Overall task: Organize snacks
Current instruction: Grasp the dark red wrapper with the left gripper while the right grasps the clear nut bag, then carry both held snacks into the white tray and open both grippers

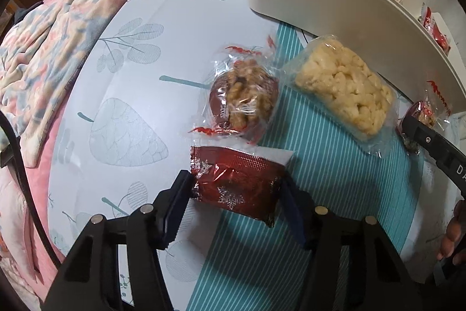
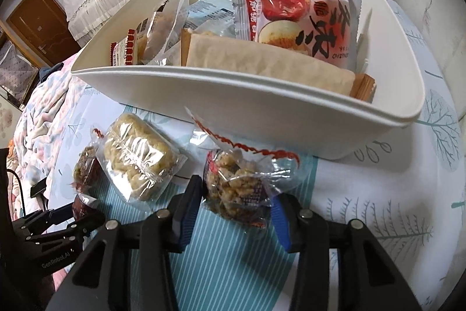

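My left gripper (image 1: pixel 236 188) pinches red foil pkt (image 1: pixel 236 185) — right gripper (image 2: pixel 237 198) pinches clear walnut-date pkt (image 2: pixel 238 188), both on bedsheet (image 1: pixel 131 63) beside white bin (image 2: pixel 262 107).

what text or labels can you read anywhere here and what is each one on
"GenRobot.AI": white lettering on the left gripper, seen at the left edge of the right wrist view.
"DA", cut off at the frame edge: on the right gripper's black finger in the left wrist view.
Large black Chinese characters on the pink and red snack packet in the white bin: not legible to me.
Small print on other packets in the bin: too blurred.
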Available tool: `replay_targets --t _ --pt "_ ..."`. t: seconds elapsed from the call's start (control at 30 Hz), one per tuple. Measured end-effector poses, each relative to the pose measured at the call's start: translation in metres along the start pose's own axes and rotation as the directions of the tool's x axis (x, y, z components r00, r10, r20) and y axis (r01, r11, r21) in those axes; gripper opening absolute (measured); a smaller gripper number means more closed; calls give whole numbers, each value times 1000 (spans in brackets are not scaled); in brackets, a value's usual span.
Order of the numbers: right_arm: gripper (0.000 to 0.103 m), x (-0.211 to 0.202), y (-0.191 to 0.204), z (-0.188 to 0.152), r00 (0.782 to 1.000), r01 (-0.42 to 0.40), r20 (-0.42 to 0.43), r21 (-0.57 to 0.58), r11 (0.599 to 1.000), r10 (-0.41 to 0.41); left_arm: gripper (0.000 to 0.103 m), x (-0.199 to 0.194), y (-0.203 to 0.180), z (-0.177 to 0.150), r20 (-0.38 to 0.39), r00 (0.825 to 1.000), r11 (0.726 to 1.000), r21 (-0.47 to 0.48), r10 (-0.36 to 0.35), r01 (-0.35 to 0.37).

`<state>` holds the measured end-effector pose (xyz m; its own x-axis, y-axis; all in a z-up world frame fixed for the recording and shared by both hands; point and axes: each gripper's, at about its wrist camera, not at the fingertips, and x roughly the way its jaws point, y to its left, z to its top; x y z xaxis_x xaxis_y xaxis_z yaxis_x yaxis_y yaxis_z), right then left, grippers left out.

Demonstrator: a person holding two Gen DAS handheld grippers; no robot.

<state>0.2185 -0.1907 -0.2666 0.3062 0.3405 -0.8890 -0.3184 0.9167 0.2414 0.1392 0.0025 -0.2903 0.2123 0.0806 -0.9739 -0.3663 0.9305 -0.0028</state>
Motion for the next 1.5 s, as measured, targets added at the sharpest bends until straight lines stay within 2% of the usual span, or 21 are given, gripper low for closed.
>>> replay_targets --t 0.03,0.07,0.23,0.43,0.57,0.8,0.93,1.17,1.5 --pt "45 0 1 -1 1000 2 -3 3 1000 -2 50 0 1 -1 0 1000 1000 3 -1 1" --pt "45 0 2 -2 1000 4 -8 5 1000 -4 49 -2 1 -2 2 1000 1000 6 9 -9" --pt "45 0 10 -8 999 1 -40 15 1000 0 46 -4 9 -6 -20 999 999 -19 -36 35" --pt "39 -7 26 -11 999 -32 -34 -19 999 31 46 -10 16 -17 -59 997 998 -42 -47 44" --pt "39 -10 40 -11 998 -52 -33 -55 997 50 46 -19 18 -27 -85 992 993 -75 -95 88" --pt "38 -27 60 -7 995 -100 -6 -101 990 99 46 -49 16 -25 -59 992 993 -46 -108 105" --pt "34 -44 73 2 989 -134 38 -138 981 140 46 -72 21 -10 -19 991 991 -39 -132 131" --pt "34 -80 96 23 967 -182 133 -225 957 216 46 -109 11 25 38 989 989 1 -146 146" --pt "34 -115 106 54 935 -142 268 -318 937 233 46 -140 -8 78 99 983 986 72 -156 149"
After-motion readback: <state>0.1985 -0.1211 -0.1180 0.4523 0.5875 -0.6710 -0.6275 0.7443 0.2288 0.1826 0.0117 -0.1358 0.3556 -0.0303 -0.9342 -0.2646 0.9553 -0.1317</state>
